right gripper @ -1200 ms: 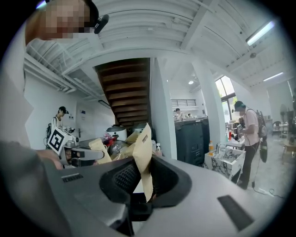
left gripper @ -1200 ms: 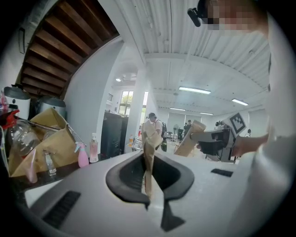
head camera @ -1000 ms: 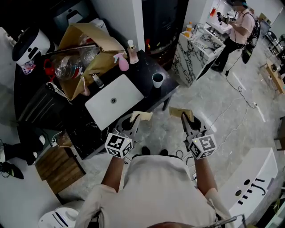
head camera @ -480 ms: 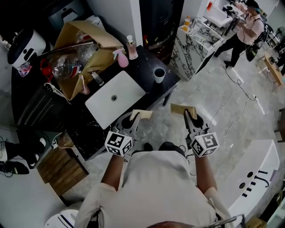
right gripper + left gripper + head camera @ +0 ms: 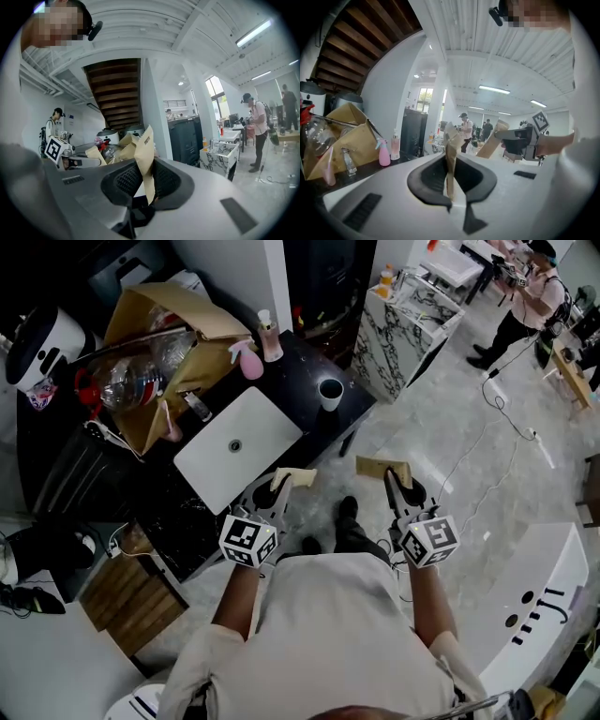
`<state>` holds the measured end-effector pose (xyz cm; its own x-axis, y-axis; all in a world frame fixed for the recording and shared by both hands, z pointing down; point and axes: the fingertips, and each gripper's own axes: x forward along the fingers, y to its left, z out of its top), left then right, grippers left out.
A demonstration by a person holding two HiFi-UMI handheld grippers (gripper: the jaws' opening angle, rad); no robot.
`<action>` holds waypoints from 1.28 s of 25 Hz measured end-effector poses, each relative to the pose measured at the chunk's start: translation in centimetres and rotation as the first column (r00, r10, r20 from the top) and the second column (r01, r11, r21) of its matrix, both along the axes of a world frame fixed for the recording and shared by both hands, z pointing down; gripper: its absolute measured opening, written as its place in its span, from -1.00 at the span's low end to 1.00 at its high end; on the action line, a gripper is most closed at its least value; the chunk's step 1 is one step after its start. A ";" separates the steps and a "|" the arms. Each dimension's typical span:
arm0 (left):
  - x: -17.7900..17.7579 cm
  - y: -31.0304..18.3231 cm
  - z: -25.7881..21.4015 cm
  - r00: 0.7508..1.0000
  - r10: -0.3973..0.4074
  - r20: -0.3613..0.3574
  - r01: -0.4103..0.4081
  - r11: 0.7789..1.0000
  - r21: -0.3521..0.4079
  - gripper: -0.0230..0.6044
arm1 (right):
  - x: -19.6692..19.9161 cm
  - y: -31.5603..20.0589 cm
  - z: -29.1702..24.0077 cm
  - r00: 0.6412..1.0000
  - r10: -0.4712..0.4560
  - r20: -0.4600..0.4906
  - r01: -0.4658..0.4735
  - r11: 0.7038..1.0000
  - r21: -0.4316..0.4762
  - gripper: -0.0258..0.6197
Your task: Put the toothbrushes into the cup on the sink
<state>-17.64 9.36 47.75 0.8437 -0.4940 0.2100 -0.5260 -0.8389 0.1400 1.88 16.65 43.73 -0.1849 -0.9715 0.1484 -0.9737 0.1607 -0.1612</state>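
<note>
Left claw (image 5: 280, 487) grasps a tan paper packet (image 5: 294, 477), right claw (image 5: 395, 483) a second tan paper packet (image 5: 379, 467), contents hidden; both well short of the dark round cup (image 5: 330, 393). Grips unchanged.

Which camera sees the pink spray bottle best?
The left gripper view: the pink spray bottle stands side-on on the dark counter, with its nozzle and body clear. The head view shows it from above, small, near the white sink. The right gripper view doesn't show it.
</note>
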 end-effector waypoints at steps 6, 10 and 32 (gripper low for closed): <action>1.5 -2.3 0.4 1.000 -0.021 0.002 0.021 1.000 -0.016 -0.82 | 1.6 -2.7 0.4 1.000 -0.012 0.006 0.012 1.000 -0.005 -0.70; 2.9 -4.5 0.6 0.999 -0.042 0.010 0.043 0.999 -0.021 -0.82 | 3.3 -5.4 0.7 0.999 -0.034 0.009 0.034 0.999 -0.012 -0.70; 11.1 -17.9 1.0 0.965 -0.254 0.068 0.258 0.964 -0.058 -0.82 | 12.2 -22.8 3.4 0.959 -0.272 0.082 0.278 0.958 -0.076 -0.70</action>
<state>-6.57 -8.55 48.78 0.6760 -0.6751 0.2956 -0.7309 -0.6653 0.1520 14.07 -6.13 47.11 -0.4560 -0.8657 0.2063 -0.8796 0.4032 -0.2523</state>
